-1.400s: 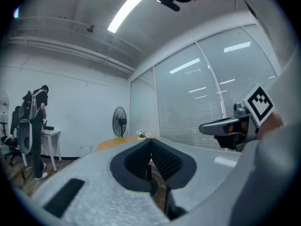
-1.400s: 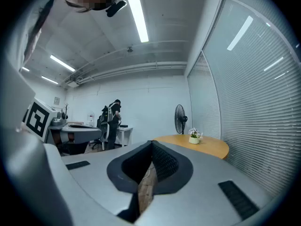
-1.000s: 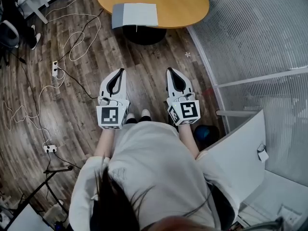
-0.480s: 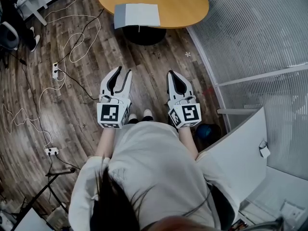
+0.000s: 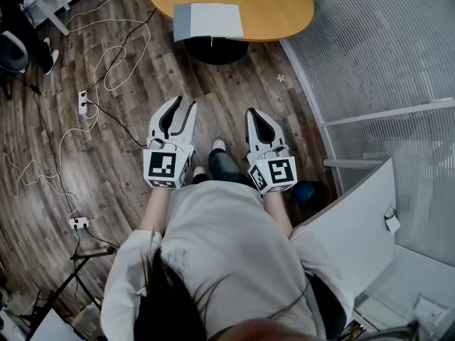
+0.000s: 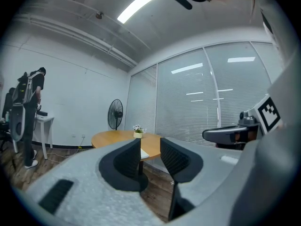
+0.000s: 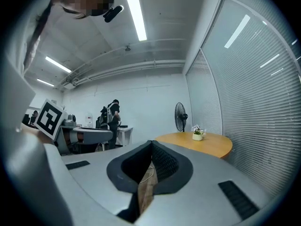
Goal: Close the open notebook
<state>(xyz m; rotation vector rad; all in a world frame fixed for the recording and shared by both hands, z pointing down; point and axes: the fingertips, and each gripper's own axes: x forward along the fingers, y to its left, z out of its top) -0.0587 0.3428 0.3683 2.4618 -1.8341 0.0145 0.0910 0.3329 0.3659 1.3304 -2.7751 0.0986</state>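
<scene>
Left gripper (image 6: 150,147): jaws just opened, nothing between them. Ahead: round wooden table (image 6: 113,136), small potted plant (image 6: 137,132) on it, black pedestal fan (image 6: 115,114) behind.

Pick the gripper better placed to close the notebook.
Probably left: the left gripper has just been opening its jaws, empty, and lines up nearer the notebook; the right gripper is shut. Neither has reached it.
</scene>
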